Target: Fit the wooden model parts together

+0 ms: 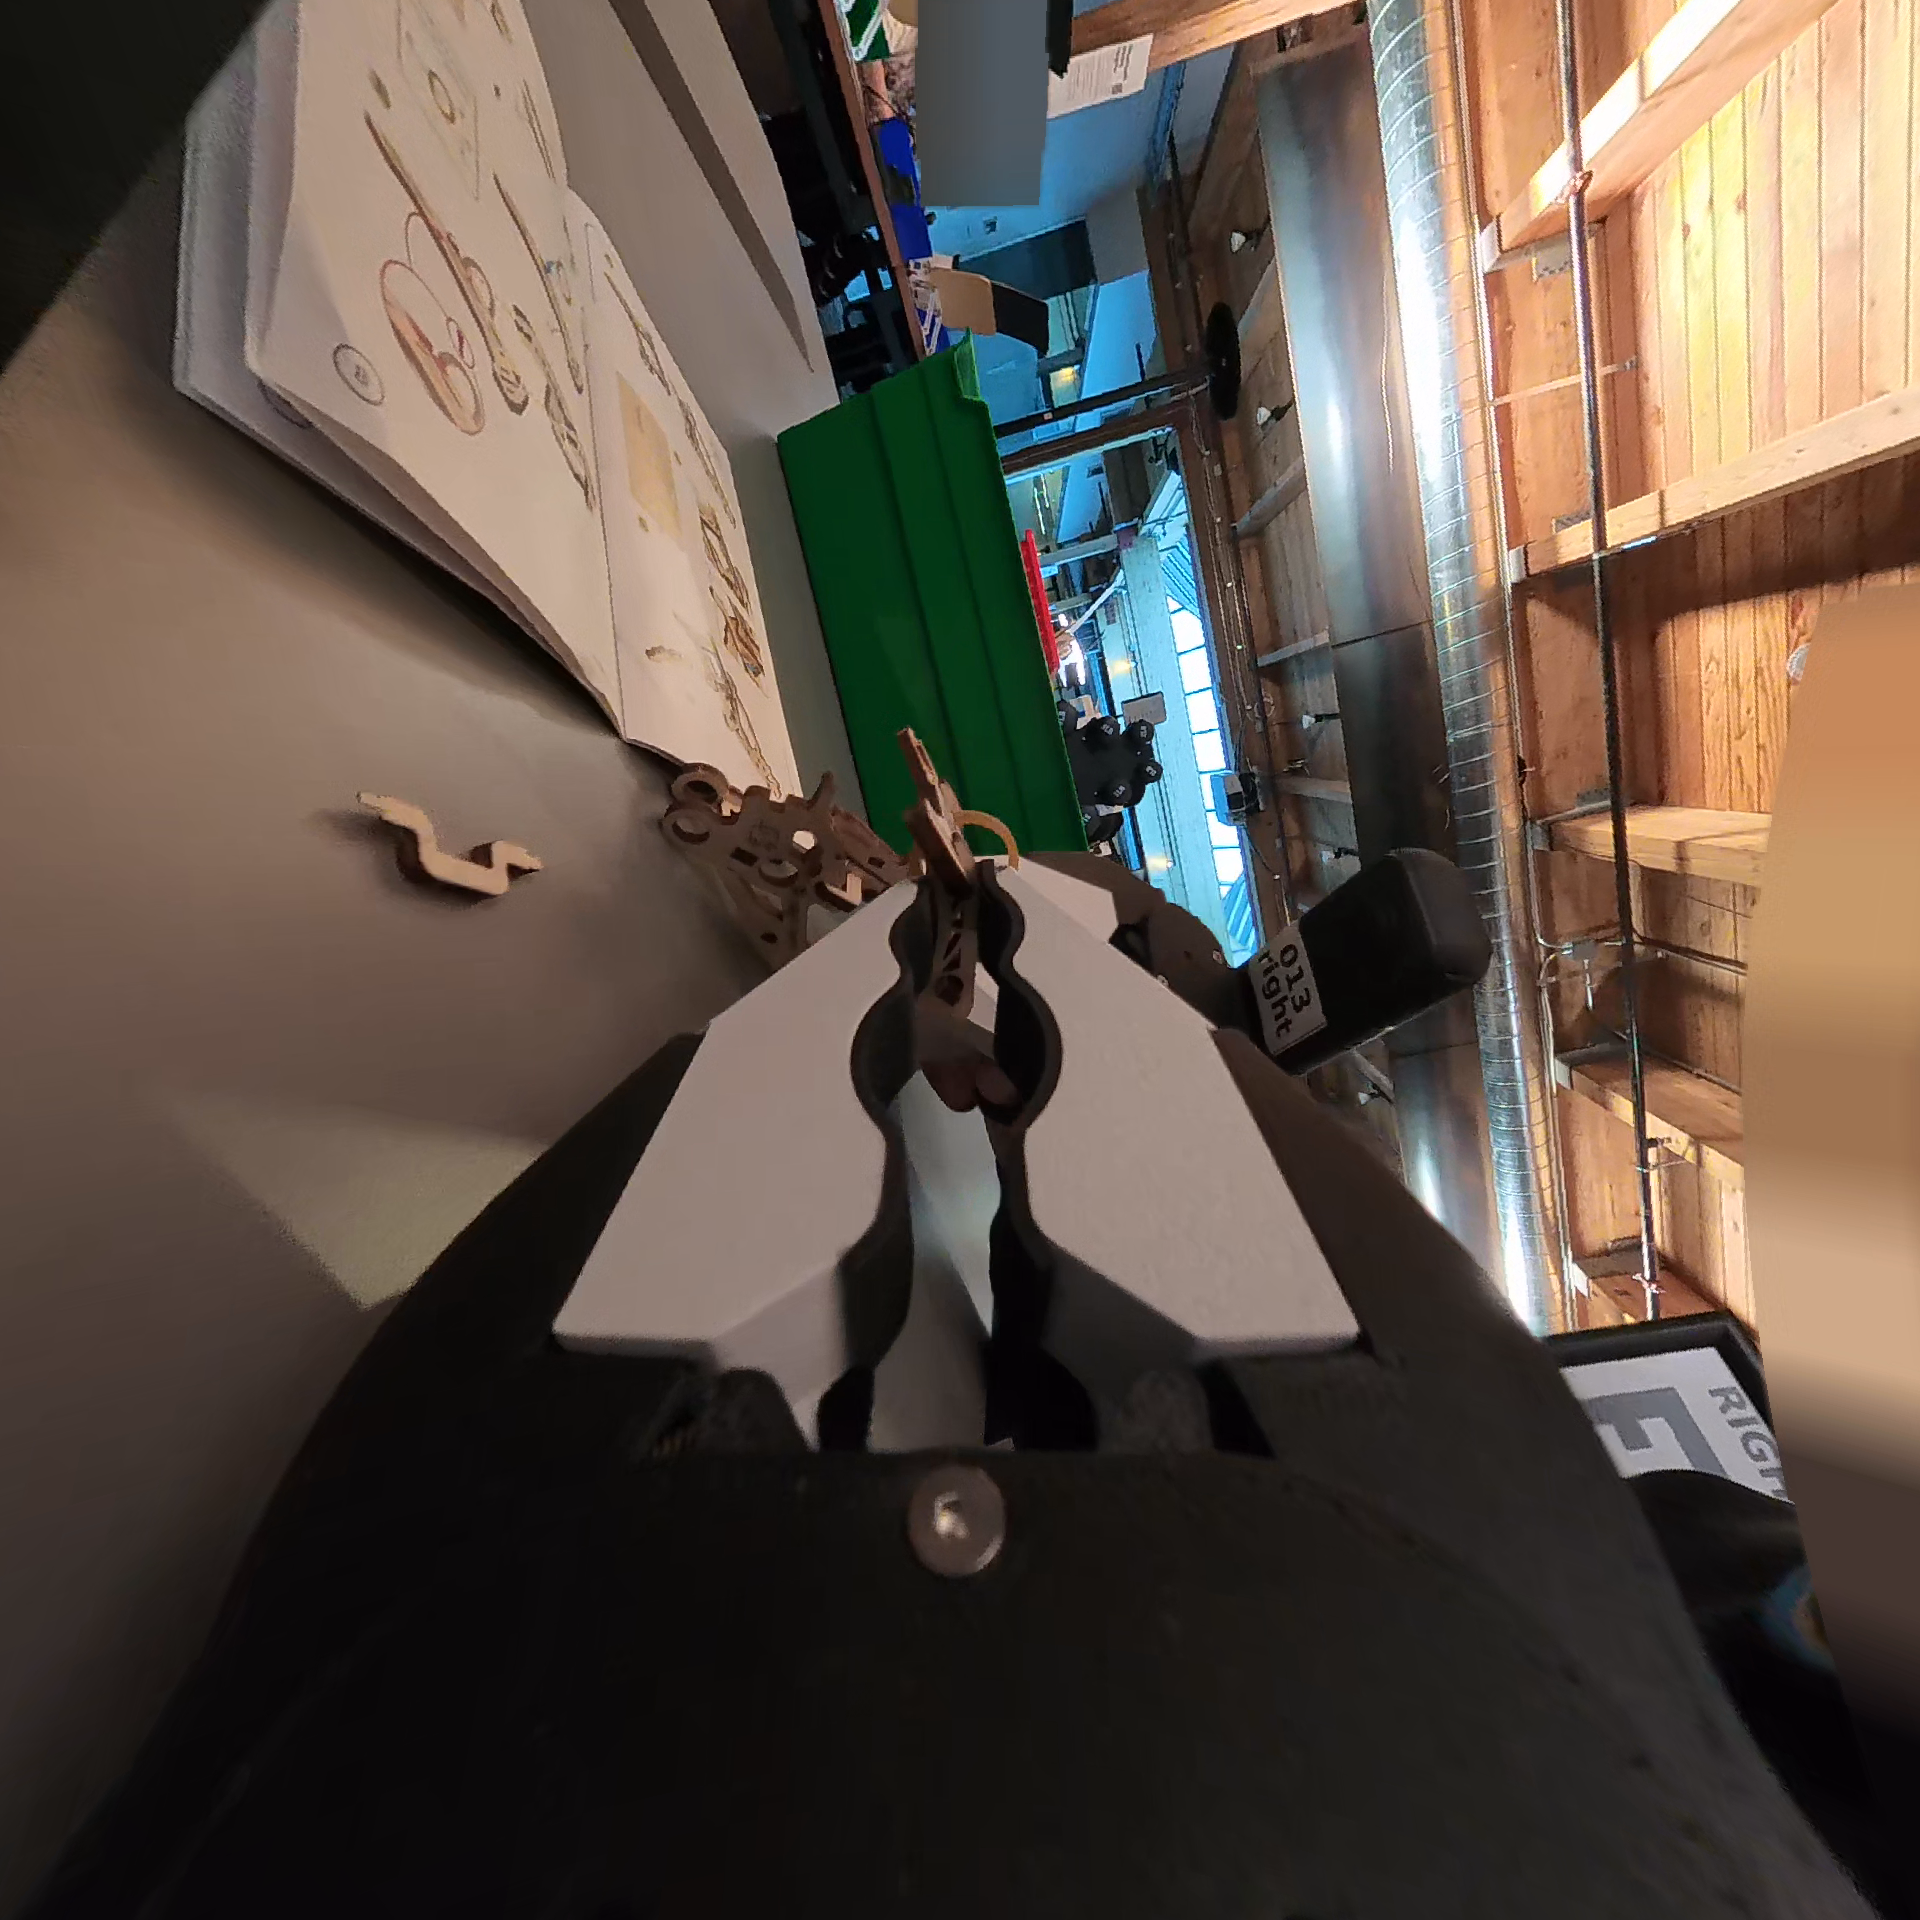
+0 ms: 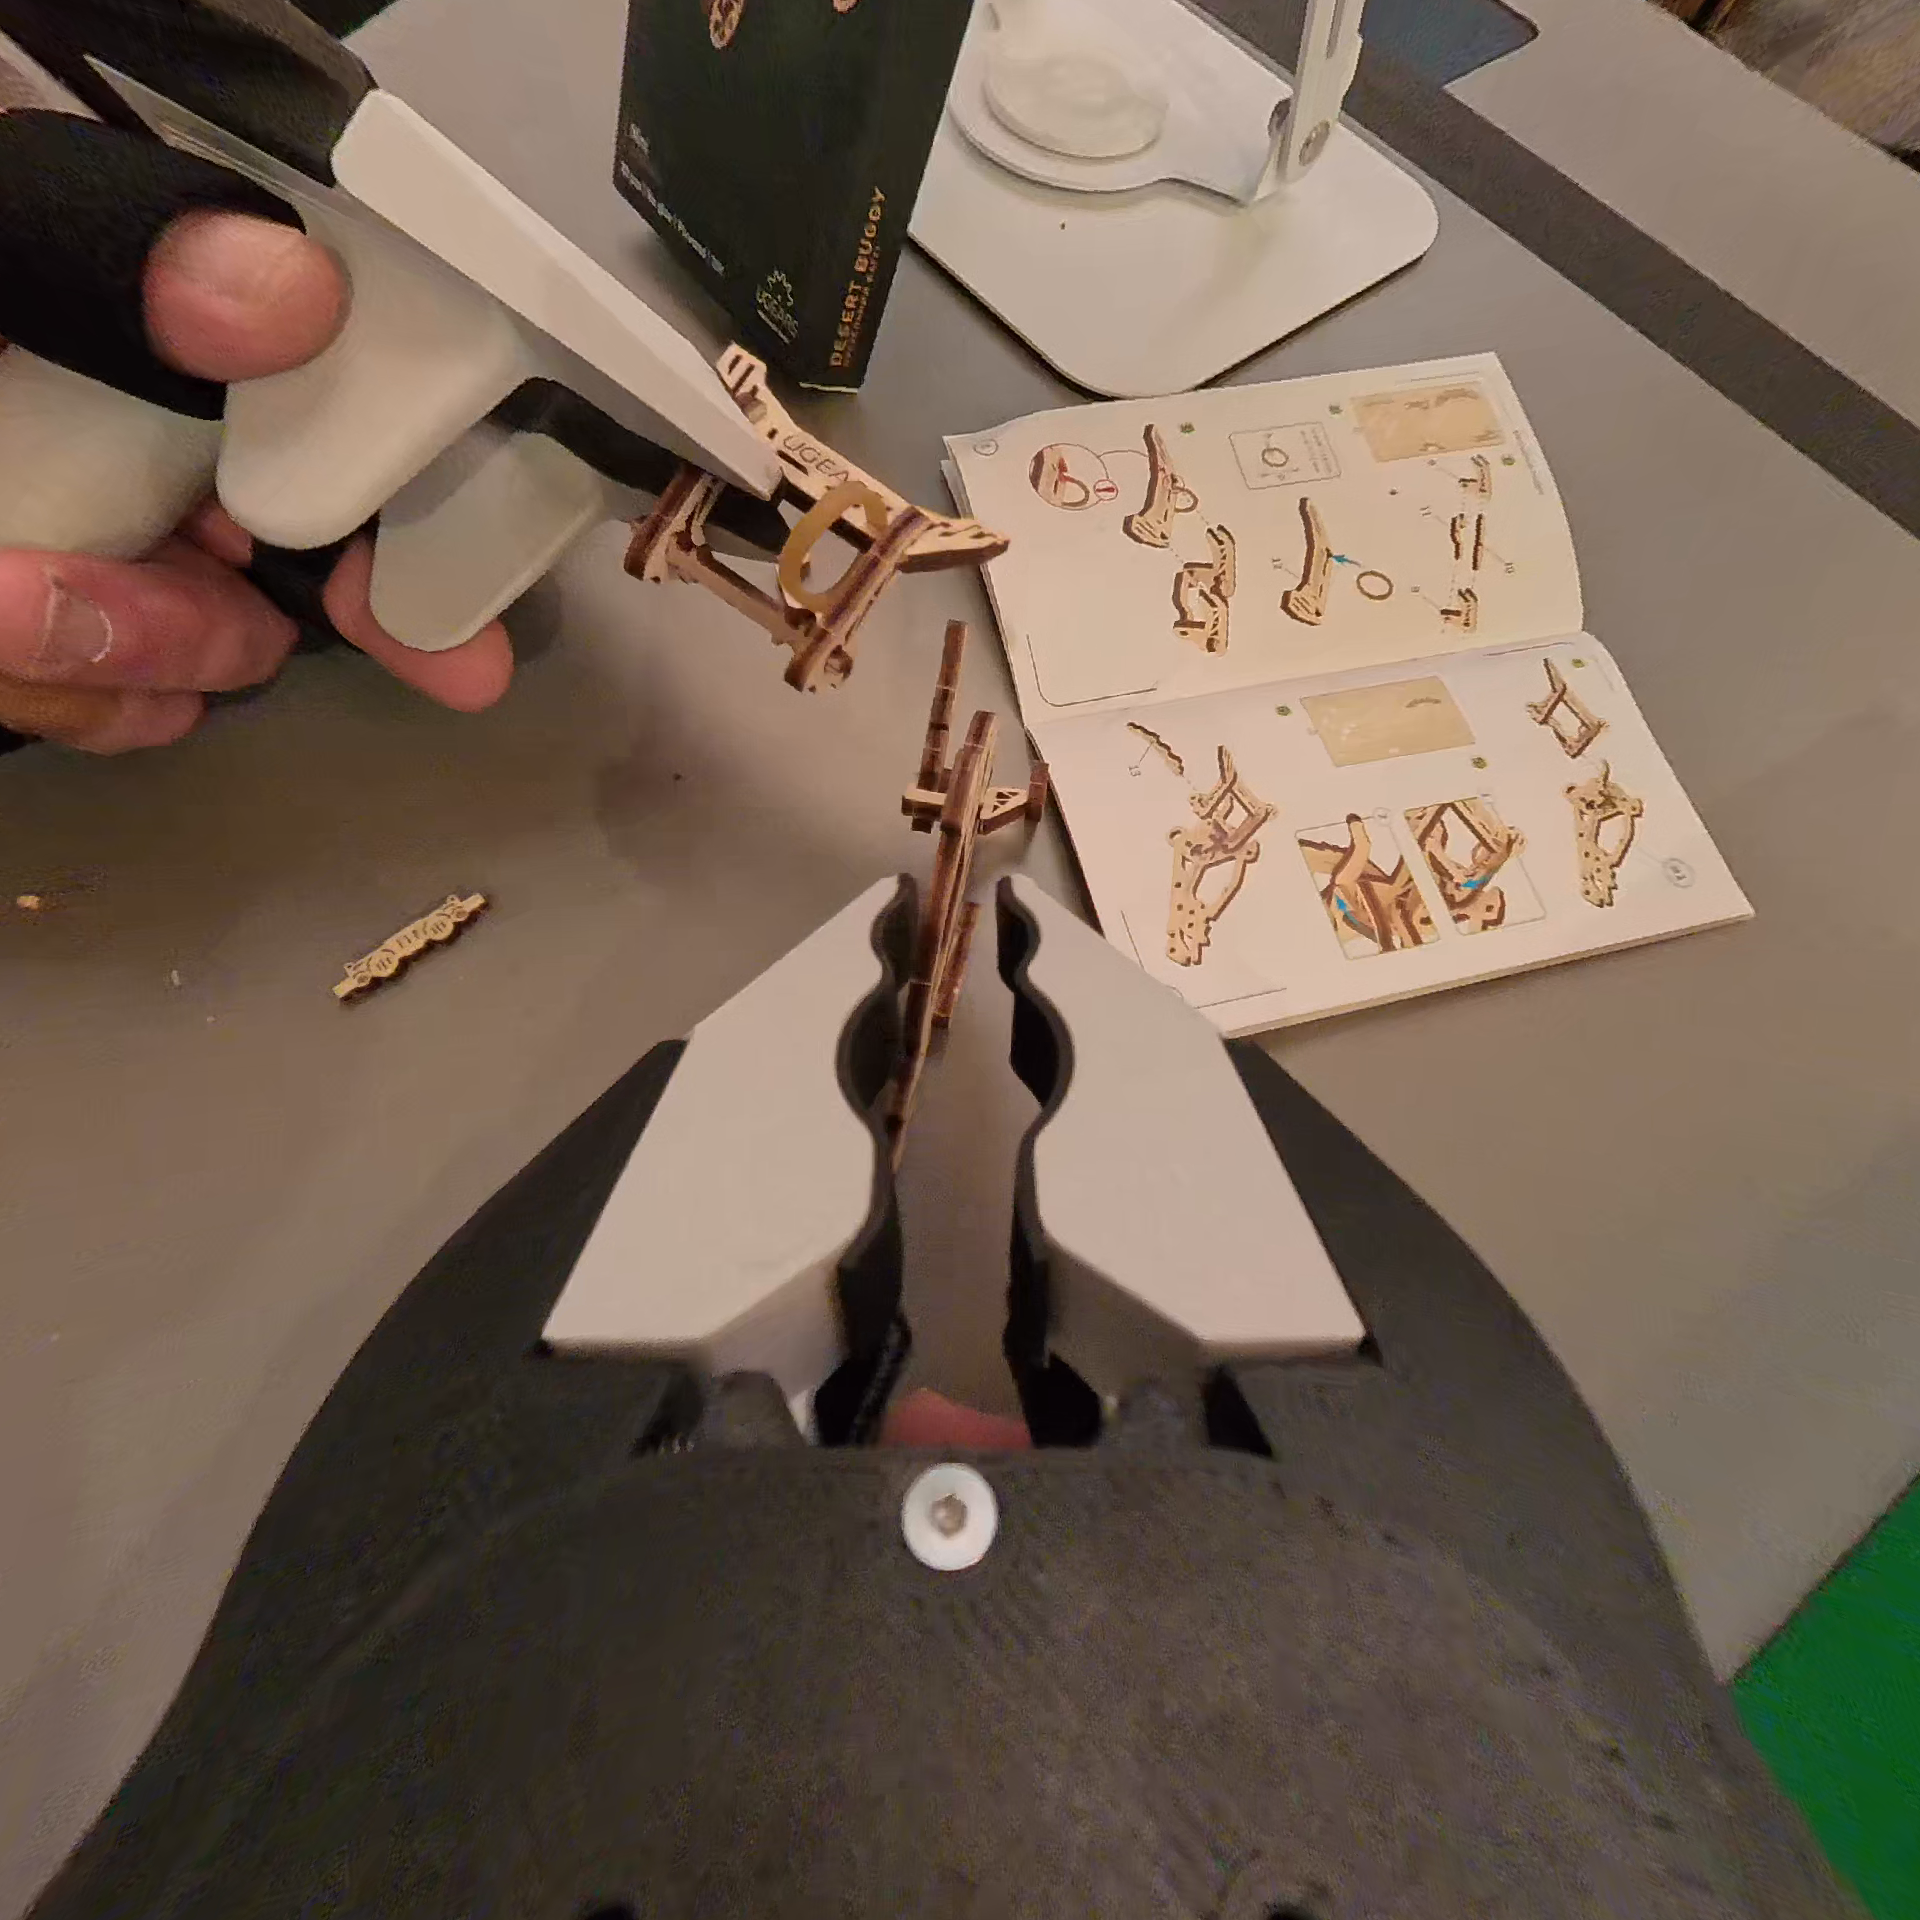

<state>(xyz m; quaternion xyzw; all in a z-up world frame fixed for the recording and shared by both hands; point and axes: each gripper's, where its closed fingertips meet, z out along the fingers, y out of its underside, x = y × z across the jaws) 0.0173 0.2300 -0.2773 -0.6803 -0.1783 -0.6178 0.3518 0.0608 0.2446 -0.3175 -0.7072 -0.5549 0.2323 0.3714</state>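
Observation:
My left gripper (image 1: pixel 951 883) is shut on a small wooden frame assembly (image 1: pixel 935 821) with a tan rubber band looped on it. In the right wrist view this gripper (image 2: pixel 748 483) comes in from the upper left, held by a hand, and the frame (image 2: pixel 821 561) hangs in the air above the table. My right gripper (image 2: pixel 948 894) is shut on a flat wooden lattice part (image 2: pixel 951 831) that stands on edge and points up toward the frame, a short gap below it. The lattice part also shows in the left wrist view (image 1: pixel 769 862).
A loose wavy wooden strip (image 2: pixel 410 945) lies on the grey table (image 2: pixel 520 1091), also seen in the left wrist view (image 1: pixel 447 847). An open instruction booklet (image 2: pixel 1351 675) lies to the right. A dark box (image 2: pixel 790 156) and a white stand base (image 2: pixel 1195 260) stand behind. A green bin (image 1: pixel 925 603) sits at the table edge. The tips of one gripper are about 7 cm away from the tips of the other.

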